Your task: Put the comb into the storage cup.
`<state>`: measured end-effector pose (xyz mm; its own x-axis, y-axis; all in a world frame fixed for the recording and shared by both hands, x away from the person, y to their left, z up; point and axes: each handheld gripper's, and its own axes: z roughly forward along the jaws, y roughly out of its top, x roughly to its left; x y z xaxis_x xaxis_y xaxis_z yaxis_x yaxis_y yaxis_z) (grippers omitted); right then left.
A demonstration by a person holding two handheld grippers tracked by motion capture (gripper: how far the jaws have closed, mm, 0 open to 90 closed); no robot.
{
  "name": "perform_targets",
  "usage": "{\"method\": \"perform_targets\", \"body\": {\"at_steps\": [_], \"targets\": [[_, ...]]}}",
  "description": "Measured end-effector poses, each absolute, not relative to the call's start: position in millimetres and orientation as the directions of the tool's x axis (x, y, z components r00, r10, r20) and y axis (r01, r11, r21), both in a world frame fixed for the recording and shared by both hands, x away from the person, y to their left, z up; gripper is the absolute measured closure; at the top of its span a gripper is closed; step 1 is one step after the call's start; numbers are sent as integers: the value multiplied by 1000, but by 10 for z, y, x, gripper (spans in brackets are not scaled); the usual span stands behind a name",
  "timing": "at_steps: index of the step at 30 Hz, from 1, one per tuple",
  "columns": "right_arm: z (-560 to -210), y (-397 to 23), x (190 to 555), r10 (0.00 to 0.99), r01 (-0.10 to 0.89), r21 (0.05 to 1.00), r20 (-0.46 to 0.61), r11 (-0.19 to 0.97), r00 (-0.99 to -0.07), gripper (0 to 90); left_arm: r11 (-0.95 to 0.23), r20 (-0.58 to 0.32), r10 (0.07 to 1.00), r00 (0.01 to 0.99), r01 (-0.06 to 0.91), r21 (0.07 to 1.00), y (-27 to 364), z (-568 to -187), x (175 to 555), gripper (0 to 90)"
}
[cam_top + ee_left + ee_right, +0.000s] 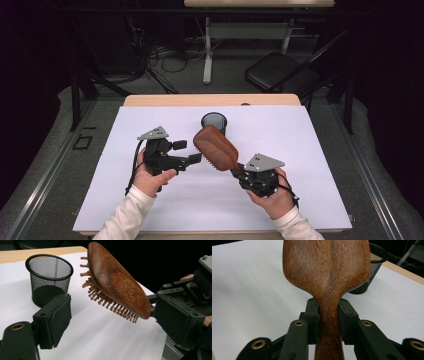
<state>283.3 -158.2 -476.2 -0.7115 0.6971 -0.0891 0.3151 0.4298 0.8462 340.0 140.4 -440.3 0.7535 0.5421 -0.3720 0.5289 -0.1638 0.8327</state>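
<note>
Right tool [239, 172], nearest the person: jaws pinched on the narrow handle of a wooden paddle hairbrush [216, 148]; in the right gripper view the pads press the handle from both sides. Brush held clear of the tabletop [310, 150], head angled up and away from this tool, wooden back up, pins [110, 305] facing down.

Left tool [192, 152]: jaws spread, nothing between them. It sits just beside the brush head on the pin side, not touching. In its own view one pad [60, 317] hangs near and below the pins.

Beyond the brush tip: black wire-mesh pen cup [214, 121], upright, empty as far as I can tell, close behind the head.

Step in hand, as I judge it: brush lifted and carried toward the cup, left tool standing by to help or steady.

Next move likely calls for tipping the brush more upright and lowering one end into the cup mouth; the broad head may catch the rim, and the light cup may tip unless braced.
</note>
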Motion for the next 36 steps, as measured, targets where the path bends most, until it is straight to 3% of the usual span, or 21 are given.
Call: {"method": "perform_targets", "body": {"at_steps": [36], "targets": [[-4708,-1526,2754,677,266,865,-109,425,-728,723,-195,-470,477,742,611,767,1173,-4385,3684,145]]}}
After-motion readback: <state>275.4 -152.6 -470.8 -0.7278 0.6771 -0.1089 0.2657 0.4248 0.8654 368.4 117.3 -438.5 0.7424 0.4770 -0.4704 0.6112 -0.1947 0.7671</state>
